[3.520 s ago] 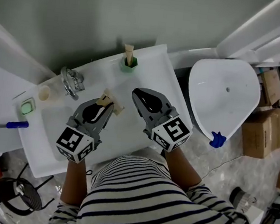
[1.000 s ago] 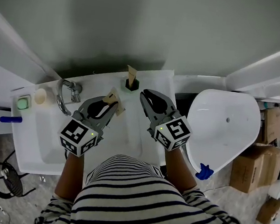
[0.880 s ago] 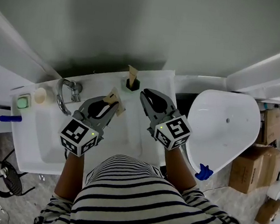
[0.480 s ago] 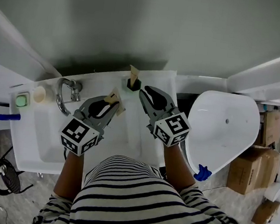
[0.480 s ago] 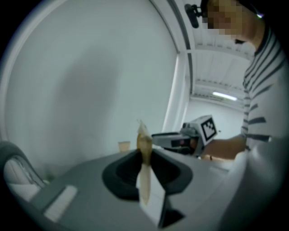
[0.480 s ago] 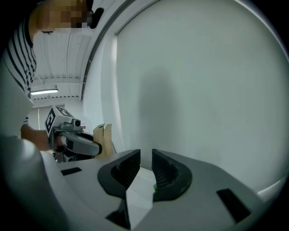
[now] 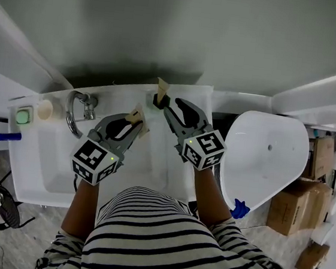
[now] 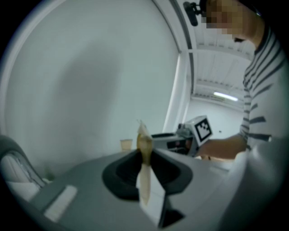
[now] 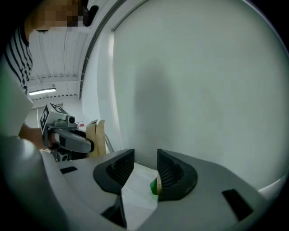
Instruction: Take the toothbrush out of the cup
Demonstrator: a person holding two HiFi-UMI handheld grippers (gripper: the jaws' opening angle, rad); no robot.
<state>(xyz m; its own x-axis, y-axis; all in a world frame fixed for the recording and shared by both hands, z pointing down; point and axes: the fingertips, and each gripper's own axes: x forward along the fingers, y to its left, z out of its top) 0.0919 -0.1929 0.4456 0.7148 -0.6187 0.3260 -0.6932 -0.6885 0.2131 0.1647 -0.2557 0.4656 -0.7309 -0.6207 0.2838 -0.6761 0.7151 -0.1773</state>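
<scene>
A dark green cup (image 7: 157,102) stands at the back rim of the white sink (image 7: 49,168), with a tan toothbrush (image 7: 161,89) sticking up out of it. My right gripper (image 7: 166,104) sits right beside the cup; its jaws have just been opening. In the right gripper view my right gripper (image 9: 145,169) is open, and a sliver of the green cup (image 9: 154,186) shows low by the right pad, untouched. My left gripper (image 7: 134,121) hovers over the basin, shut on a second tan toothbrush (image 8: 143,151) that stands upright between the jaws.
A chrome faucet (image 7: 78,105) rises at the sink's back left, next to a small beige cup (image 7: 44,109) and a green soap holder (image 7: 22,114). A white toilet bowl (image 7: 268,154) is to the right, cardboard boxes (image 7: 290,202) beyond it. The grey wall is close behind.
My right gripper has moved forward to the cup and its jaws have gone from shut to open. The left gripper keeps its hold and its place.
</scene>
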